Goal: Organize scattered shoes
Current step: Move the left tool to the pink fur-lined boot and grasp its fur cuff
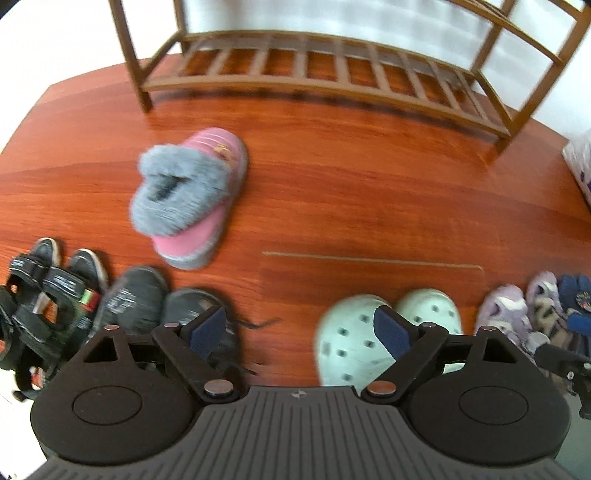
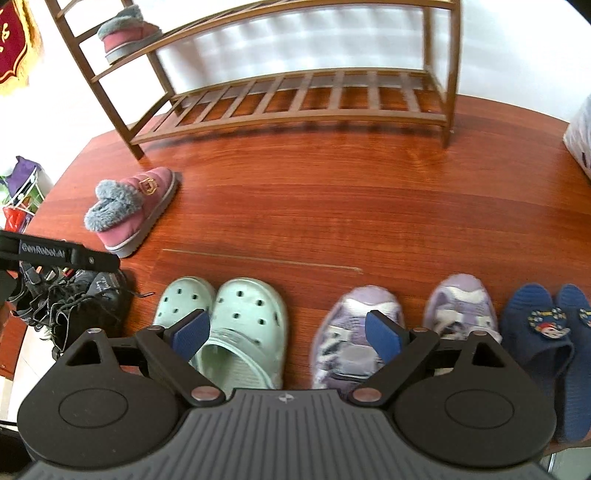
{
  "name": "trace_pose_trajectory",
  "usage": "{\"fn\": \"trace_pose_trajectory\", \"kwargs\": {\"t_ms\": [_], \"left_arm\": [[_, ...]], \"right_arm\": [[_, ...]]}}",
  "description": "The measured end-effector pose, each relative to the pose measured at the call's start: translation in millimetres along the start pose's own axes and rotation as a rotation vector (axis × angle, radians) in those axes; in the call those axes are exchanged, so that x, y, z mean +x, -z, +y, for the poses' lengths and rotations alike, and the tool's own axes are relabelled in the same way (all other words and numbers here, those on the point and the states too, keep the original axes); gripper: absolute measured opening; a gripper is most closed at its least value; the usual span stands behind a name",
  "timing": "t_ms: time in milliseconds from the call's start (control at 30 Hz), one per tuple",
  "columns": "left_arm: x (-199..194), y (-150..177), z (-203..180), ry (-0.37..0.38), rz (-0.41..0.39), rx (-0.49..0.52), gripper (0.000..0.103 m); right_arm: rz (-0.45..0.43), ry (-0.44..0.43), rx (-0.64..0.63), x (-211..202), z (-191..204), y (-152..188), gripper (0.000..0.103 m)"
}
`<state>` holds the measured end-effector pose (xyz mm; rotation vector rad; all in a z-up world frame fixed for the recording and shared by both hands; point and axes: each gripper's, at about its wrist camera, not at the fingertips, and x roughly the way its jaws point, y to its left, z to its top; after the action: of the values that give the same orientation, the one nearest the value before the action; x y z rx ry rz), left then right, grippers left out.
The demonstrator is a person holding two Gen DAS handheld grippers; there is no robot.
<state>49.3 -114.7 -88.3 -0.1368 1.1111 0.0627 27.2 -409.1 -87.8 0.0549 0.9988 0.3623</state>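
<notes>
Left wrist, tool: left tool (image 1: 300, 328) angled down, jaws wide apart, nothing between.
Left wrist, shoes: pink slipper (image 1: 192, 195) alone on tabletop (image 1: 369, 192), before rack (image 1: 317, 70); clogs (image 1: 354, 343) below.
Right wrist, writing: strap (image 2: 55, 253) reads "GenRobot.ai".
Right wrist, tool: right tool (image 2: 287, 334) jaws apart, empty, above clogs and purple sneakers (image 2: 354, 332); second slipper (image 2: 123, 35) on rack shelf.
</notes>
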Motion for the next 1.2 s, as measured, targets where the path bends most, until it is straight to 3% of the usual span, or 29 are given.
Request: {"fn": "trace_pose_trajectory", "kwargs": {"t_ms": [267,467,667,1200], "left_arm": [[9.7,-30.5,58.1,-0.037,-0.031,-0.021,0.094],[36.0,-58.6,89.9,-0.037,0.000,-0.019,0.095],[71.5,-79.6,98.9,-0.033,0.047,0.036,0.095],[136.8,-102.8,107.6,0.005,0.149,0.044,0.095]], "right_arm": [[-0.019,0.025,0.025,0.8,39.3,1.7,0.095],[-0.037,0.069,0.090,-0.9,64.7,15.8,0.095],[-0.052,0.120,0.169,-3.4,85.7,35.5,0.096],[-0.074,0.251,0.376,-5.3,105.8,81.7,0.096]]}}
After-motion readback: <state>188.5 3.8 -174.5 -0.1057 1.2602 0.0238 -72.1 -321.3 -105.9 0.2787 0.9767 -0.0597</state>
